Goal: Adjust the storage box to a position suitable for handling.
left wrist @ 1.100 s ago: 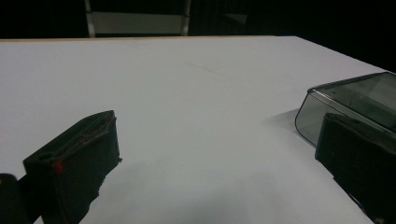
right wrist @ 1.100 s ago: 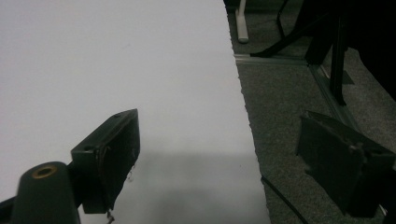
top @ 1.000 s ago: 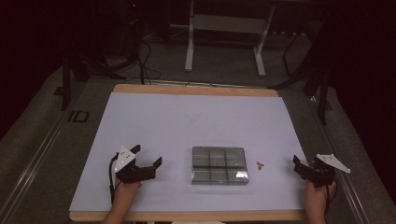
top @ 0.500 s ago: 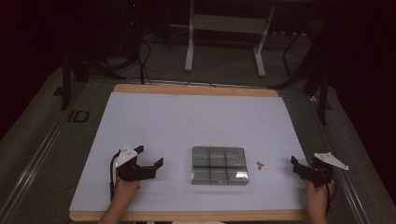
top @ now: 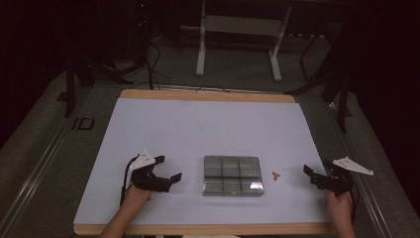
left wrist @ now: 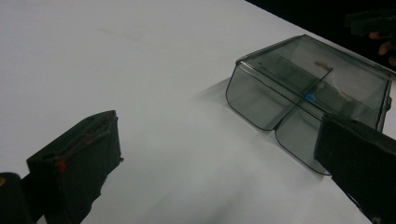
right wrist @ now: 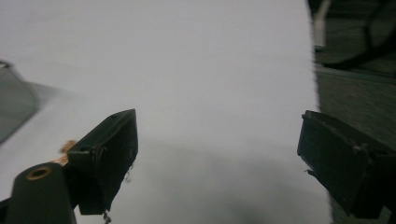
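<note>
1. smoky clear plastic, the compartment box (top: 232,175) sits near the front edge of the white table (top: 208,124), between both tools.
2. left gripper (top: 166,174) rests just left of it, jaws spread wide and empty; right gripper (top: 312,174) rests well off to the right, also gaping.
3. small copper bits (top: 276,175) lie just right of the box.
4. box looks light, stiff and slick; i'd pinch a side wall.

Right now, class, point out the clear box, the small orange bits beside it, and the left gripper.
Clear box (top: 233,175), high view, on its divided lid.
Orange bits (top: 276,175), high view, on the middle of the cluster.
Left gripper (top: 167,168), high view, midway between its open fingers.
</note>
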The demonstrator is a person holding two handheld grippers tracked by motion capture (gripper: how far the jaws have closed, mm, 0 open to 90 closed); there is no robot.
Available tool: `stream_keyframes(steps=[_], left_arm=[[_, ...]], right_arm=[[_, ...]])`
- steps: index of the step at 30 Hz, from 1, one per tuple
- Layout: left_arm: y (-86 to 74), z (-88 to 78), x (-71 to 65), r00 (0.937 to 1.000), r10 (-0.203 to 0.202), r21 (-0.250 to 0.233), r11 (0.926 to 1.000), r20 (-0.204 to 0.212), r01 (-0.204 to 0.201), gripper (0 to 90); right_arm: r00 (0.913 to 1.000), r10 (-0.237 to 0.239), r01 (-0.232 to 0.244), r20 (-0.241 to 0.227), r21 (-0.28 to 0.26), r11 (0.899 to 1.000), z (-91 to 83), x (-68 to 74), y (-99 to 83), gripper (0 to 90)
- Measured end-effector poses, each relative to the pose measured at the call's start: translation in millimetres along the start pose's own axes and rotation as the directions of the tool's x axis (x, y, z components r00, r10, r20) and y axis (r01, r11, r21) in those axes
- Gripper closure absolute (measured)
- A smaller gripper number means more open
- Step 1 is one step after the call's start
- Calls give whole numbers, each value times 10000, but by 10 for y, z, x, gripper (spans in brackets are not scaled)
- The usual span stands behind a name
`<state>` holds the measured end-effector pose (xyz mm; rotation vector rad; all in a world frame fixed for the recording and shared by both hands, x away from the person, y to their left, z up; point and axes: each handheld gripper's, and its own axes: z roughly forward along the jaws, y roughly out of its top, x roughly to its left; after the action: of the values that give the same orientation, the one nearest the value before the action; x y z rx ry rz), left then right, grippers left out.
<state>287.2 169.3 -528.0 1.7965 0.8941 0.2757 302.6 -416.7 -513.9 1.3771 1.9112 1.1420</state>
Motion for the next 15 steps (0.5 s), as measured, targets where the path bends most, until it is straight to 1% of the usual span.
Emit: stream_keyframes(steps=[2,4,5,6,7,8,9,11,13,14,15], left_arm=[[23,13,-9,9999,105,63,9999,40,-105,13],[45,26,-18,9998,209,113,9997,79,-210,13],[54,35,-24,9996,258,159,9995,70,-259,13],[54,35,-24,9996,258,159,9995,70,-259,13],[54,35,-24,9996,258,159,9995,70,-259,13],[78,64,-49,9987,472,307,9984,200,-478,13],[83,73,-53,9984,503,338,9981,270,-512,13],[91,95,-59,9982,506,421,9978,331,-520,13],[99,110,-68,9979,506,432,9977,396,-523,13],[103,113,-72,9974,533,389,9977,490,-552,13],[103,113,-72,9974,533,389,9977,490,-552,13]], right_arm=[[9994,-157,159,-296,50,9999,11,17,17,125],[9970,-329,343,-702,183,9992,33,39,30,125],[9958,-458,476,-796,218,9986,44,61,34,125],[9958,-458,476,-796,218,9986,44,61,34,125],[9946,-591,621,-857,323,9975,54,87,39,125],[9885,-923,979,-1195,425,9943,75,141,52,126],[9867,-1012,1083,-1269,503,9928,85,164,58,126],[9784,-1150,1244,-1720,445,9912,98,202,74,126],[9705,-1296,1412,-2035,431,9890,111,240,92,127],[9619,-1335,1471,-2385,400,9883,116,268,104,127],[9555,-1376,1538,-2609,425,9872,125,294,114,127]])
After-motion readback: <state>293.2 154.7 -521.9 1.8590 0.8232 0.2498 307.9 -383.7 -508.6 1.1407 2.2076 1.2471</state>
